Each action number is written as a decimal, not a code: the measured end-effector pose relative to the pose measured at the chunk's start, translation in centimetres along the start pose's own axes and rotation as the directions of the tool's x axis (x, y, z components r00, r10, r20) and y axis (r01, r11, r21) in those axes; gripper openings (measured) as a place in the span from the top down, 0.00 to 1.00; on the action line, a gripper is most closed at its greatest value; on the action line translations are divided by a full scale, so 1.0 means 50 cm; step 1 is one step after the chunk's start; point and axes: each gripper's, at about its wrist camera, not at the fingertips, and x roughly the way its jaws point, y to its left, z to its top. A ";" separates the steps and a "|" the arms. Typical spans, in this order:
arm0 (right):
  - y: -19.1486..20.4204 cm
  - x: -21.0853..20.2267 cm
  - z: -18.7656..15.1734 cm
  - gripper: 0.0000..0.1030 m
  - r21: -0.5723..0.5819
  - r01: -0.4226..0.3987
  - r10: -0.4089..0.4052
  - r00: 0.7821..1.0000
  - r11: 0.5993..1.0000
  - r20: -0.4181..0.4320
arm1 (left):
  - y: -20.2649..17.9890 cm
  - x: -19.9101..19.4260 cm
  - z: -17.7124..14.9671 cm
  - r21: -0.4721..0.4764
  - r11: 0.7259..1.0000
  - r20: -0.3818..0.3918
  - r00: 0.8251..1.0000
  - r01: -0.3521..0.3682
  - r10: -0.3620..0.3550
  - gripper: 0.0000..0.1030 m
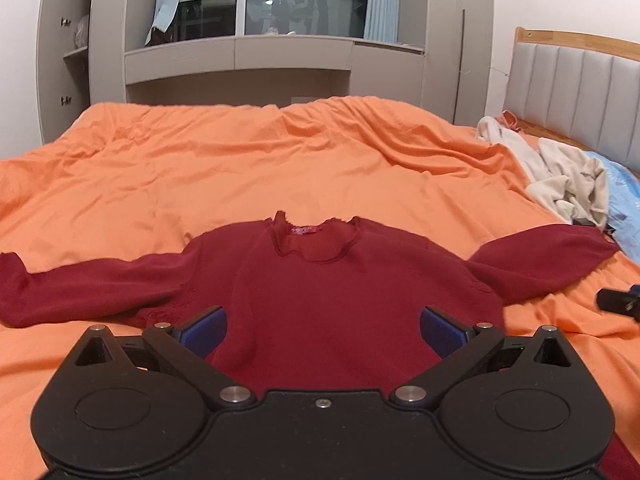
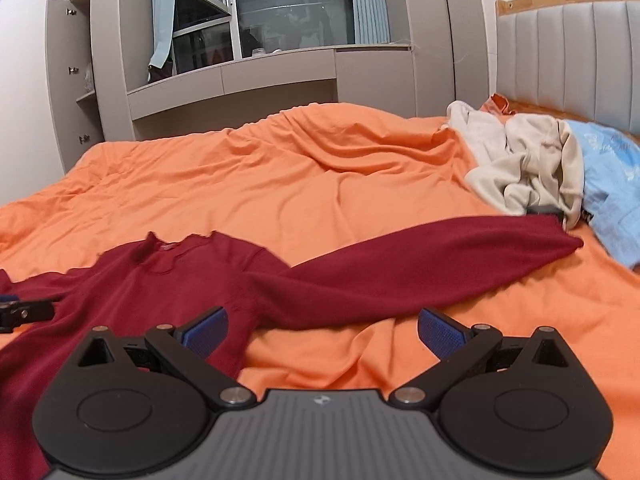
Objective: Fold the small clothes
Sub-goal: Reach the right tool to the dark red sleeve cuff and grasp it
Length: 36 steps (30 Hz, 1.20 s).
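Observation:
A dark red long-sleeved sweater lies flat on the orange bedspread, collar away from me, both sleeves spread out. My left gripper is open and empty, hovering over the sweater's lower body. In the right wrist view the sweater lies to the left and its right sleeve stretches across to the right. My right gripper is open and empty, above the sweater's right side edge and the bedspread. The left gripper's tip shows at the left edge; the right gripper's tip shows at the right edge.
A pile of cream clothes and a light blue garment lie at the right by the padded headboard. Grey cabinets and a window stand beyond the bed's far edge.

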 end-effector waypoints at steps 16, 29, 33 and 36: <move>-0.270 0.182 0.050 0.00 0.257 0.143 -0.172 0.981 0.956 0.094 | 0.058 0.096 -0.059 -0.107 0.994 -0.165 0.985 0.035 -0.053 0.01; -0.474 0.282 0.048 0.00 0.494 0.292 -0.348 0.937 0.819 0.023 | 0.031 0.106 -0.079 -0.046 0.998 -0.206 0.977 0.043 -0.051 0.01; -0.534 0.304 0.041 0.00 0.616 0.245 -0.336 0.941 0.749 0.034 | 0.027 0.108 -0.082 -0.037 0.999 -0.213 0.976 0.040 -0.047 0.01; -0.563 0.302 0.028 0.02 0.693 0.199 -0.337 0.939 0.693 0.068 | 0.024 0.109 -0.084 -0.029 0.999 -0.214 0.976 0.037 -0.042 0.01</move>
